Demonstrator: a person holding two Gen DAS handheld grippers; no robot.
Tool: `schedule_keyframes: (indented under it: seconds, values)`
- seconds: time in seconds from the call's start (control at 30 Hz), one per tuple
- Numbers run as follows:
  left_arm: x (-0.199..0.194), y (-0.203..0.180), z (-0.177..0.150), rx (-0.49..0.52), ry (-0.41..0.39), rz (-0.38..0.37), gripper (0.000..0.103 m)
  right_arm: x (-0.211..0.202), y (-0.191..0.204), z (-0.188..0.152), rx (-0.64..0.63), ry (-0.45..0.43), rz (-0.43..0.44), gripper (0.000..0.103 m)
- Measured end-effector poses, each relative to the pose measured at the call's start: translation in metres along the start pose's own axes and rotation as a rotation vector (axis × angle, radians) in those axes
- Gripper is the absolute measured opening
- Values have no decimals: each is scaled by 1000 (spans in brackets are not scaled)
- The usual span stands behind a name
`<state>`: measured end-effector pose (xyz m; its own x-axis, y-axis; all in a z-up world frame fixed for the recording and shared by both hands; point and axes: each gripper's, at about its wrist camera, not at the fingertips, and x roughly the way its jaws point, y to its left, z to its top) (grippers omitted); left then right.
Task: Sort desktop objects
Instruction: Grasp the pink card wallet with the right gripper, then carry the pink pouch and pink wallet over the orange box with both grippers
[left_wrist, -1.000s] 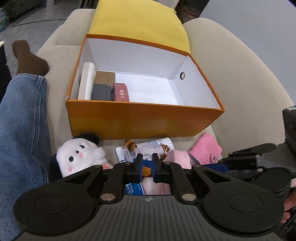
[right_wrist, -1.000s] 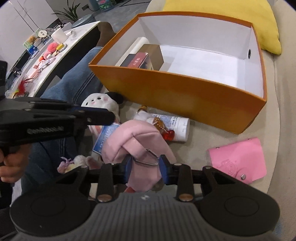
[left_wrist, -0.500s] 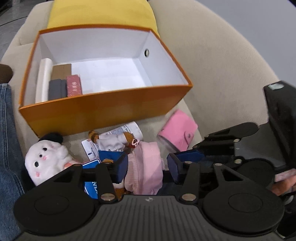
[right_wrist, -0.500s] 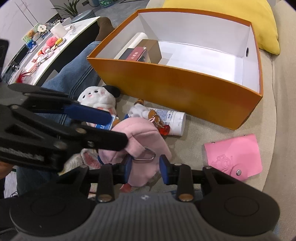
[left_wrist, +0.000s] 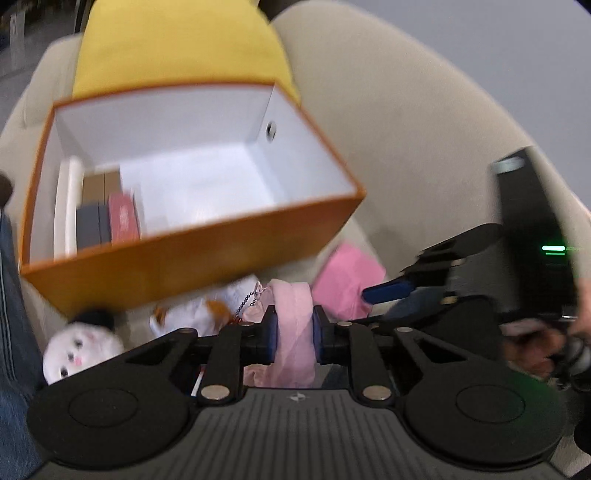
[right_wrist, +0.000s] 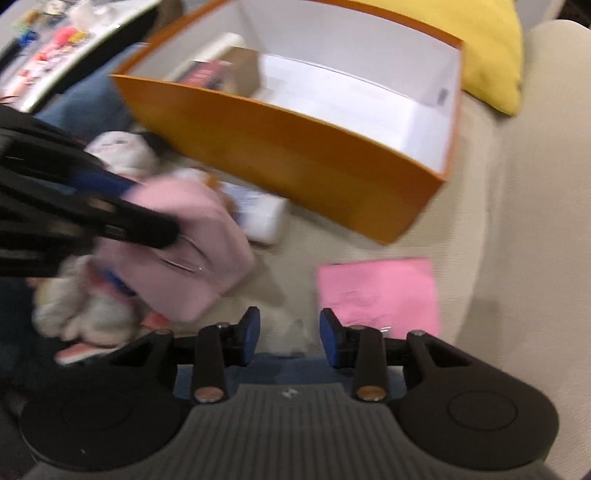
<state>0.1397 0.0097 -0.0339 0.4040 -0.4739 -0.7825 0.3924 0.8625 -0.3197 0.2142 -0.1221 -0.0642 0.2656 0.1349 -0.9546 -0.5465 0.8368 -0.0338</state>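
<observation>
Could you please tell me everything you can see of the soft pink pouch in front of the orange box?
The pink pouch looks like soft plush fabric, crumpled, with a metal ring on its side. It lies among the toys on the beige sofa, in front of the orange box. The left claw has just closed and pinches it; the right claw is open, clear of it.

L gripper (left_wrist: 294, 328): jaws opened, then just closed onto pink pouch (left_wrist: 293, 332) | R gripper (right_wrist: 289, 332): let pouch go, jaws just widened, nothing between | pouch now left of R frame
</observation>
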Motion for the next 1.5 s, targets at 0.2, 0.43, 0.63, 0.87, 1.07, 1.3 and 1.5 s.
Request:
schedule_keyframes:
  seconds: [0.2,0.43,0.63,0.87,1.07,1.3,1.5]
  values:
    - [7,-1,-6,34,-29,28,20,30,-5,23,-51,89,-60,49]
    - [6,7,-7,-16,-21,12,21,59,4,31,-136,201,-126,55]
    - [4,8,-5,-33,-18,21,21,71,8,31,-144,239,-218,51]
    - [0,10,-10,-56,-23,26,21,54,2,22,-103,169,-233,18]
    - [-4,8,-13,-72,-38,17,21,18,-9,12,-47,53,-245,6]
    - [-7,6,-14,-94,-67,14,21,-50,-22,-4,110,-73,-80,0]
    - [-3,8,-20,-102,-45,29,21,-58,-21,-12,233,-64,156,0]
